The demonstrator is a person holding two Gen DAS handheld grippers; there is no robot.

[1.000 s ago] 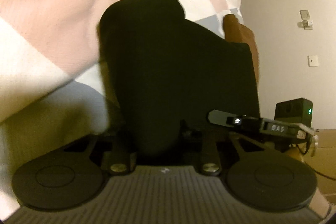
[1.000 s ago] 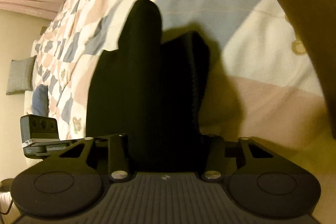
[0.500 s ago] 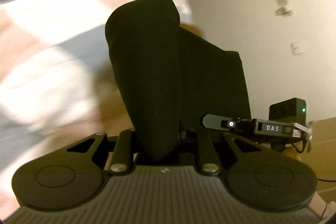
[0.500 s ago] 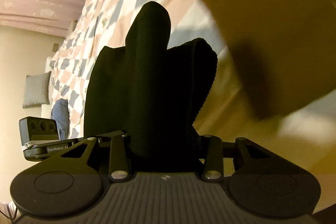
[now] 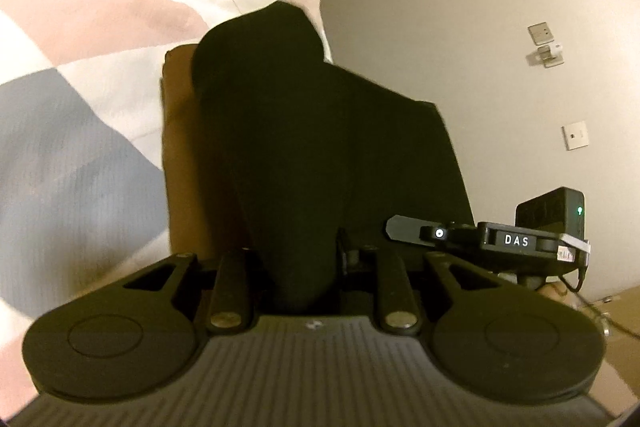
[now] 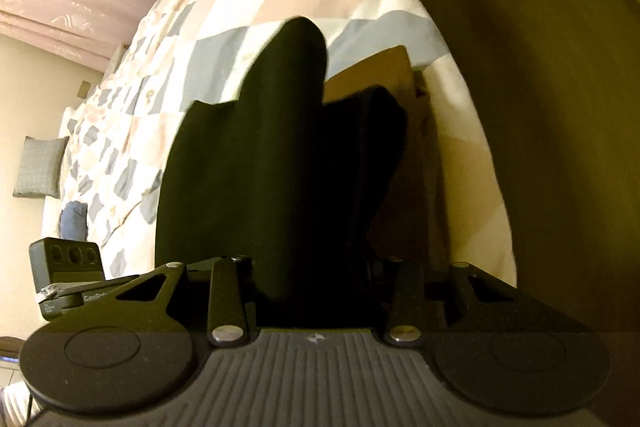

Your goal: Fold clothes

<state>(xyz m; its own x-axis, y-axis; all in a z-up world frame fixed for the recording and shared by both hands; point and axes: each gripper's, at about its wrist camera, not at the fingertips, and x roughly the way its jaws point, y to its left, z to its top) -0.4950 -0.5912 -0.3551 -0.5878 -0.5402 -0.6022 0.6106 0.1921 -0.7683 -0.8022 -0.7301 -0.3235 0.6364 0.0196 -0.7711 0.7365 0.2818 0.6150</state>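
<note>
While both claws hang over the bed's patchwork quilt (image 5: 72,131), I judge each is clenched on the dark garment, though black cloth hides the tips. My left claw (image 5: 296,187) holds one end and my right claw (image 6: 304,163) the other, so the dark garment (image 5: 360,155) runs lengthwise between them, off the quilt. Neither hand looks nearer; a brown cloth (image 6: 380,75) lies just beyond.

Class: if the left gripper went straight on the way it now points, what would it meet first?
Beyond the black cloth held in the left gripper, probably the brown garment on the quilt; depth is unclear.
</note>
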